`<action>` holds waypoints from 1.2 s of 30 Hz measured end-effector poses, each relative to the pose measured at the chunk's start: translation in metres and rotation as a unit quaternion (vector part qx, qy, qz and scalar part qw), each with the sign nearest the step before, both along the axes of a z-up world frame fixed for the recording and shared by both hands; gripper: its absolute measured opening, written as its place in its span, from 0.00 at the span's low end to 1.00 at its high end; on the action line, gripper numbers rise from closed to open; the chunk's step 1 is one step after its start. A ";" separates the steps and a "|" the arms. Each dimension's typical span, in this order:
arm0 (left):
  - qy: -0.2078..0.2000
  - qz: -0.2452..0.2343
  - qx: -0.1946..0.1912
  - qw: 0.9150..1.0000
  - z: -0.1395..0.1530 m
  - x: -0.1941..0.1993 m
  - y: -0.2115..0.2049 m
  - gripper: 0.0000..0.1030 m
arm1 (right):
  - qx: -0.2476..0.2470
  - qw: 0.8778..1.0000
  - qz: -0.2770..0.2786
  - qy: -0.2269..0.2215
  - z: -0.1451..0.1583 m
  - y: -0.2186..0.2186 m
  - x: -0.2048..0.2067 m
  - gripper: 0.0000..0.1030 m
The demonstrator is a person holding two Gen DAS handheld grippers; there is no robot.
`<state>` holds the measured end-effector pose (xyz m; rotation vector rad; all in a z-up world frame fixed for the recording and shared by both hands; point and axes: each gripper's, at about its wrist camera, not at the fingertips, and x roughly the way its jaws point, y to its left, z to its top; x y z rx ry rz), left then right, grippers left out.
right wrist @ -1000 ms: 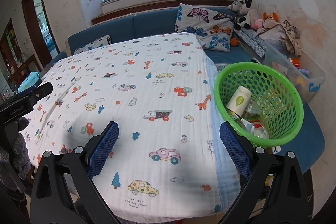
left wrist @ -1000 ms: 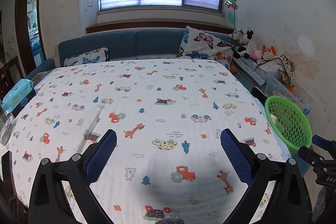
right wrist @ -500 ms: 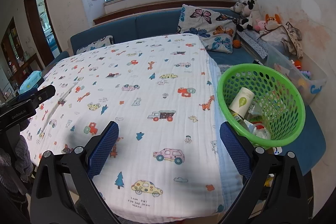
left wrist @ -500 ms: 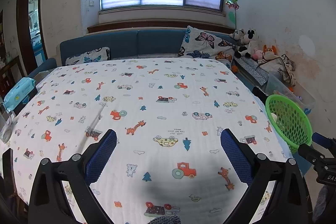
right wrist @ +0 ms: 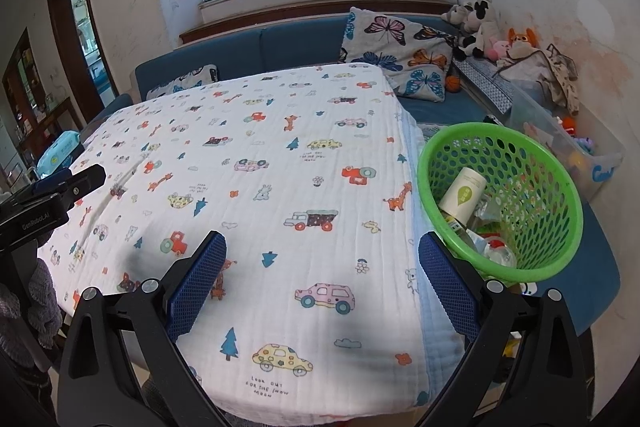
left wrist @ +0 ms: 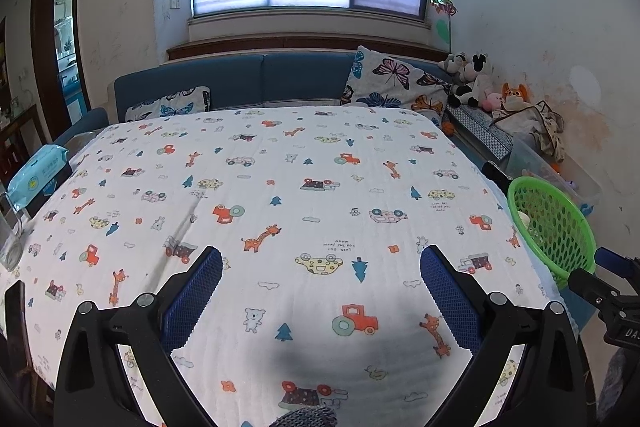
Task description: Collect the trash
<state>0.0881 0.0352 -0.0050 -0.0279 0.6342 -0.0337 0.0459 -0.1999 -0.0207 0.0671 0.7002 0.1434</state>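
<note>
Left gripper (left wrist: 320, 259) and right gripper (right wrist: 322, 247) gape empty above cloth (right wrist: 280, 187), basket (right wrist: 504, 263) right

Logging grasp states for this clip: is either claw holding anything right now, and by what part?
Nothing is held. The left claw and the right claw are both open and empty above the cloth; the trash lies in the basket.

Two grippers are in view, the left gripper (left wrist: 321, 263) and the right gripper (right wrist: 322, 251), each spread wide with nothing between its fingers. One green basket (right wrist: 532, 267) sits just right of the right gripper. Two butterfly pillows (left wrist: 394, 85) lie far ahead, and one wipes pack (left wrist: 38, 173) lies far left.
</note>
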 end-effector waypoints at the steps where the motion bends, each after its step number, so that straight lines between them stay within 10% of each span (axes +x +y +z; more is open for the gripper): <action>1: 0.000 0.000 0.000 1.000 0.000 0.000 0.000 0.93 | -0.001 1.000 0.000 0.000 0.000 0.000 0.000 0.93; 36: 0.005 -0.018 0.007 1.000 -0.008 -0.005 -0.007 0.93 | -0.001 1.000 0.000 0.001 -0.001 -0.001 0.002 0.93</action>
